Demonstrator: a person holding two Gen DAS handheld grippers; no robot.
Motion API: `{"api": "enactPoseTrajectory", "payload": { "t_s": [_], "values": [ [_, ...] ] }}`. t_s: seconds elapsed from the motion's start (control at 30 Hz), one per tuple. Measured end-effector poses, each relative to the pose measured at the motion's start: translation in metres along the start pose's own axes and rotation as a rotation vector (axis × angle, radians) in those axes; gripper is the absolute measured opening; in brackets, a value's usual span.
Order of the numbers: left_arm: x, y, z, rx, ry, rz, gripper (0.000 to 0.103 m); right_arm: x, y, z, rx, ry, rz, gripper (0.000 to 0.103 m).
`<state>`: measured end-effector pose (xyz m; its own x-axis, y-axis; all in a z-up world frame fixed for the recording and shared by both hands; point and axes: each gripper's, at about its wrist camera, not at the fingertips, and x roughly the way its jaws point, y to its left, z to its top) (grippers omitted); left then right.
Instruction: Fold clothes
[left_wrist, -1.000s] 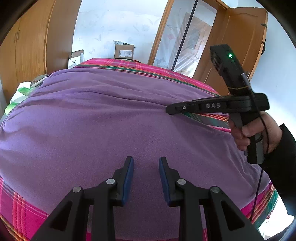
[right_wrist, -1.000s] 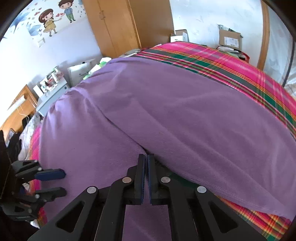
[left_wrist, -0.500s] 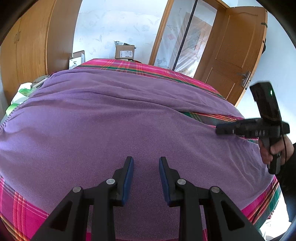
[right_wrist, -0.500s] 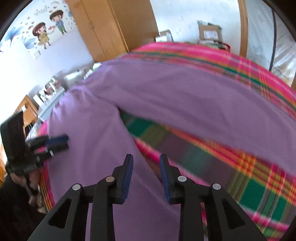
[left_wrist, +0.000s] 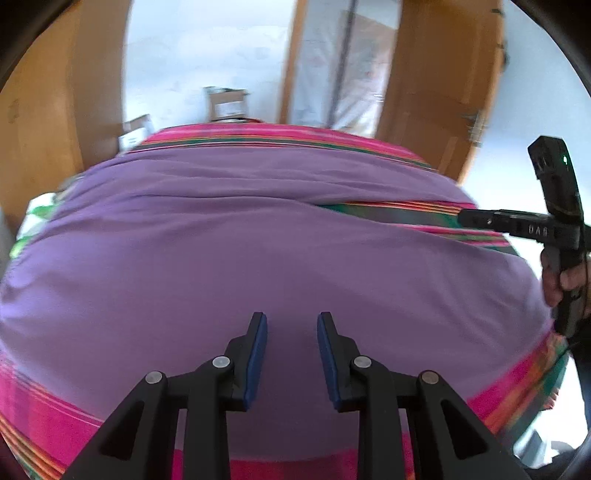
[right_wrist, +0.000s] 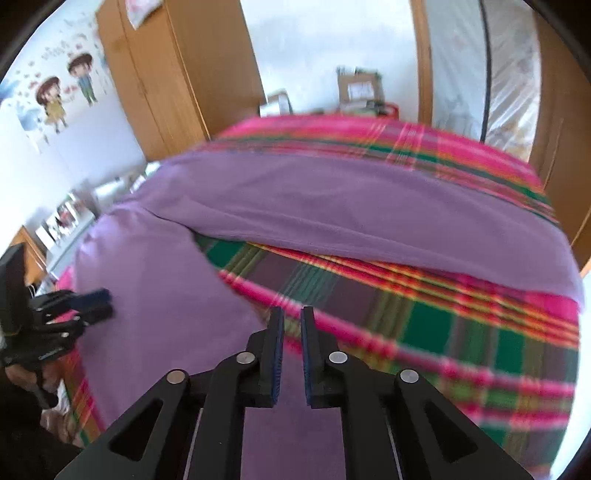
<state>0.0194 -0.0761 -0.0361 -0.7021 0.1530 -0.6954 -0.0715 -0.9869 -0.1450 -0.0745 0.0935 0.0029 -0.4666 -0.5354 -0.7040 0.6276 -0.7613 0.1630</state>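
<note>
A large purple garment (left_wrist: 258, 240) lies spread over the bed's pink and green plaid blanket (right_wrist: 443, 332). One part of it is folded, so a wedge of plaid shows between two purple layers (right_wrist: 332, 199). My left gripper (left_wrist: 291, 321) hovers open over the garment's near part, with nothing between its blue pads. My right gripper (right_wrist: 291, 314) hangs over the purple edge where it meets the plaid. Its jaws are closing to a narrow gap with nothing in them. Each gripper shows in the other's view: the right gripper (left_wrist: 465, 218) at the right edge, the left gripper (right_wrist: 99, 302) at the far left.
A wooden wardrobe (right_wrist: 177, 74) stands at the back left and a wooden door (left_wrist: 436, 92) at the back right. Cardboard boxes (left_wrist: 225, 103) sit behind the bed. A shelf with small items (right_wrist: 66, 218) is beside the bed under a wall with cartoon stickers.
My right gripper, shut at the garment's fold a second ago, has opened and drawn back towards the bed's right side, leaving the plaid wedge bare. My left gripper shifted slightly sideways, still open.
</note>
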Motion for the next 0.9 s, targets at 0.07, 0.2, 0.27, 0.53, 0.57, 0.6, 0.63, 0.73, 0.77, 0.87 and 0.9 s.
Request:
{"api": "enactPoseTrajectory", "payload": {
  "t_s": [0.07, 0.2, 0.27, 0.53, 0.57, 0.6, 0.63, 0.73, 0.77, 0.87, 0.9],
  "values": [
    [0.004, -0.018, -0.001, 0.043, 0.017, -0.056, 0.028, -0.018, -0.001, -0.021, 0.023, -0.015, -0.015, 0.029],
    [0.010, -0.047, -0.005, 0.119, 0.024, -0.099, 0.028, -0.035, -0.006, -0.056, 0.098, -0.018, -0.050, 0.029],
    [0.011, -0.054, -0.006, 0.143, 0.022, -0.098, 0.028, -0.039, -0.009, -0.069, 0.119, -0.014, -0.086, 0.029],
    [0.008, -0.052, -0.007, 0.145, 0.028, -0.085, 0.028, -0.064, -0.060, -0.094, 0.316, -0.045, -0.269, 0.025],
    [0.005, -0.051, -0.008, 0.140, 0.030, -0.083, 0.028, -0.065, -0.057, -0.093, 0.310, -0.050, -0.265, 0.026],
    [0.003, -0.049, -0.011, 0.136, 0.033, -0.082, 0.028, -0.066, -0.053, -0.091, 0.297, -0.054, -0.260, 0.028],
    [0.000, -0.047, -0.014, 0.132, 0.036, -0.077, 0.028, -0.067, -0.049, -0.089, 0.284, -0.059, -0.255, 0.028],
    [-0.007, -0.045, -0.022, 0.131, 0.036, -0.076, 0.028, -0.062, -0.022, -0.085, 0.232, -0.071, -0.176, 0.028],
    [-0.009, -0.045, -0.024, 0.132, 0.038, -0.076, 0.028, -0.058, -0.011, -0.083, 0.213, -0.073, -0.144, 0.028],
    [-0.016, -0.044, -0.029, 0.130, 0.040, -0.075, 0.028, -0.042, 0.021, -0.079, 0.136, -0.062, -0.066, 0.028],
    [-0.017, -0.043, -0.030, 0.129, 0.040, -0.073, 0.028, -0.036, 0.029, -0.079, 0.114, -0.055, -0.046, 0.028]
  ]
}}
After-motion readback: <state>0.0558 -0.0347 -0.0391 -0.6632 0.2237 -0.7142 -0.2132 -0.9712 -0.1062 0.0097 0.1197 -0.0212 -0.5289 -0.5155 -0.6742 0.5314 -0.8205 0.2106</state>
